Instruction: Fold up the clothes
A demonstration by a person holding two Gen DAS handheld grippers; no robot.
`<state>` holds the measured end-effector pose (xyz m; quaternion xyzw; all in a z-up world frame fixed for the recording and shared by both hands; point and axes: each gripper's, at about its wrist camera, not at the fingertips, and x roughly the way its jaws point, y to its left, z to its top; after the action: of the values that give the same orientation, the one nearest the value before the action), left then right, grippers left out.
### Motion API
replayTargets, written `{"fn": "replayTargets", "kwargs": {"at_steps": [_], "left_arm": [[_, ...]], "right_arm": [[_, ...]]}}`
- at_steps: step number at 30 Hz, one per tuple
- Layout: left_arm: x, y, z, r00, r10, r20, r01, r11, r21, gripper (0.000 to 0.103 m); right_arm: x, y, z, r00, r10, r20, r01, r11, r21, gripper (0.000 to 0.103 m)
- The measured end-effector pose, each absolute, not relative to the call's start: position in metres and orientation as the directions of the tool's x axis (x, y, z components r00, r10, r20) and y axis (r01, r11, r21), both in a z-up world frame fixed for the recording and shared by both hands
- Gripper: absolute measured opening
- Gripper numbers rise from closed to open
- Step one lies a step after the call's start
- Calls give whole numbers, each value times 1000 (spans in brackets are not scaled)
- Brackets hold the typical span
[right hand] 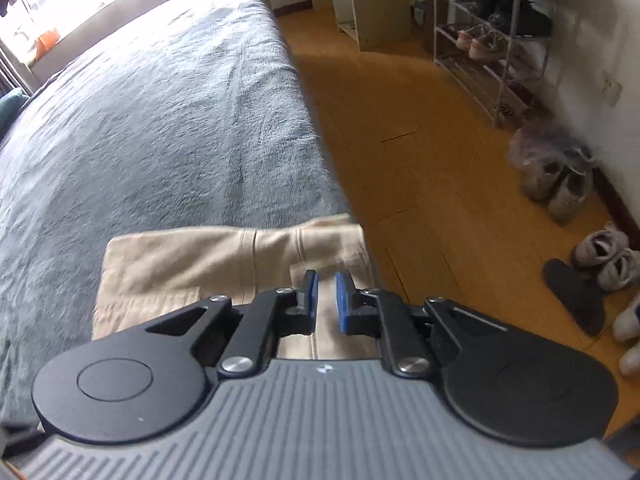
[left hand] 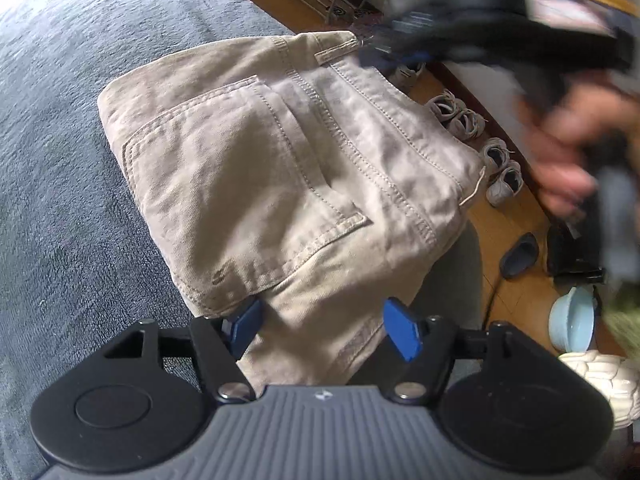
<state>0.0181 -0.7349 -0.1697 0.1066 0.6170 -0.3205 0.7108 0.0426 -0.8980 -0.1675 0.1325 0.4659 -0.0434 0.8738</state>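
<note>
Left wrist view: folded beige trousers (left hand: 280, 184) are lying mid-frame on the grey blanket (left hand: 60, 160); left gripper (left hand: 326, 326) is hovering wide open, gripping nothing. Right gripper (right hand: 327, 300) is showing nearly closed jaws, nothing between, trousers below centre.

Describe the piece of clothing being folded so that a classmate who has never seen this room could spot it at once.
Start from the big bed covered by a grey fleecy blanket. Near its edge beside the orange-brown floor lies a folded pair of beige trousers, with a stitched back pocket facing up. It is the only pale, woven garment on the blanket; the shoes are all on the floor.
</note>
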Motion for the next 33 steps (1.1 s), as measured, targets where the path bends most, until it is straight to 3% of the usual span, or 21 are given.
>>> {"fn": "replayTargets", "kwargs": {"at_steps": [7,14,20,26,28,30,33], "left_arm": [[16,-730,-169,37,-337,-941,582,772,-253,69],[4,-723,-155,97,-354,-930,563,790,-242,66],[-26,-691,-83,258,-367,-894,488,848,-207,65],[-57,-663,28,439,-380,-814,360,905,-228,79],[-70,-660,61,483,-348,-803,317,925,-210,79],[-84,-658,91,514,-299,-804,257,948,-188,80],[-102,-659,126,556,-219,-802,178,974,-143,89]], "right_arm": [[-37,-890,-150,486,120,-866,290,912,289,10],[-61,-871,-197,329,162,-930,342,898,278,11],[-92,-878,-136,403,175,-898,364,870,332,13],[-128,-865,-49,419,172,-892,270,914,303,30],[-134,-863,-21,435,175,-883,241,922,302,36],[-140,-857,11,451,166,-877,187,943,275,49],[-151,-847,53,502,145,-853,115,966,232,61]]}}
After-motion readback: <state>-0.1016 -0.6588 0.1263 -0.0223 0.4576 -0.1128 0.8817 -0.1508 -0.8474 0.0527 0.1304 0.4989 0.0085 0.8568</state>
